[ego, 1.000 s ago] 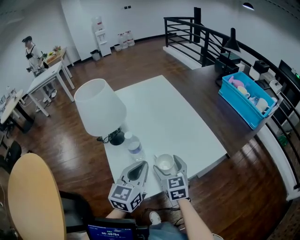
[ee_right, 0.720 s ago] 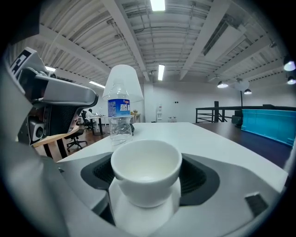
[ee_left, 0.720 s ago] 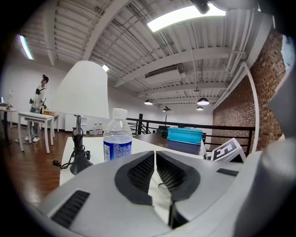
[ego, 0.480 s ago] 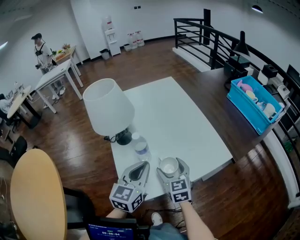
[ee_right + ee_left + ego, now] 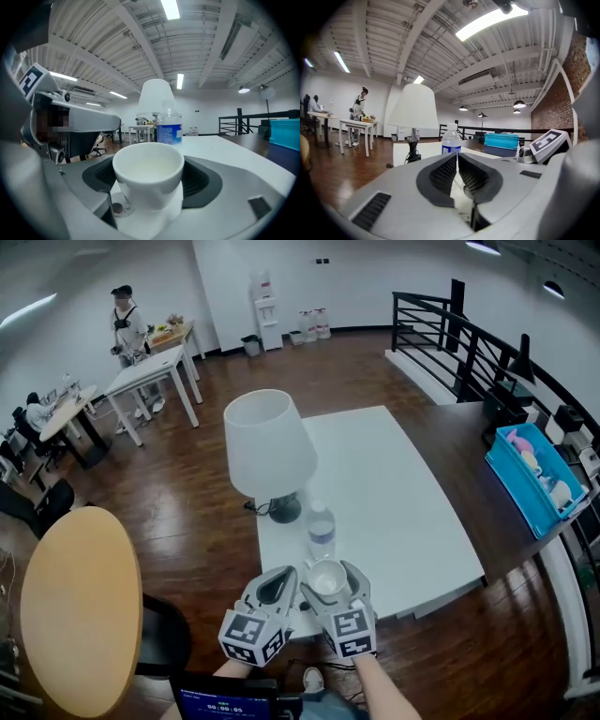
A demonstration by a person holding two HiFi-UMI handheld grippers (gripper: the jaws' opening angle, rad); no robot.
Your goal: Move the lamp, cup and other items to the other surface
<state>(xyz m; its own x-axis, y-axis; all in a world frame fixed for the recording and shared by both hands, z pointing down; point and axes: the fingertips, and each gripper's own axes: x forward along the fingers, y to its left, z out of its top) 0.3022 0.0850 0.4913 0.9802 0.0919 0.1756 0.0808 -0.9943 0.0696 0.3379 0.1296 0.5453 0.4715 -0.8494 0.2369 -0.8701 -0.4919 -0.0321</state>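
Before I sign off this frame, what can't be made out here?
- Cup base, and whether it rests on the table: covered by the right gripper body in the head and right gripper views.
- Bottle label print: too small in every view.
- Blue bin contents: too small in the head view; the gripper views show only its side.
- Lamp stem: hidden under its own shade in the head view.

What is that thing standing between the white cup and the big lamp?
A water bottle stands on the white table between the cup and the lamp. The head view shows it best.
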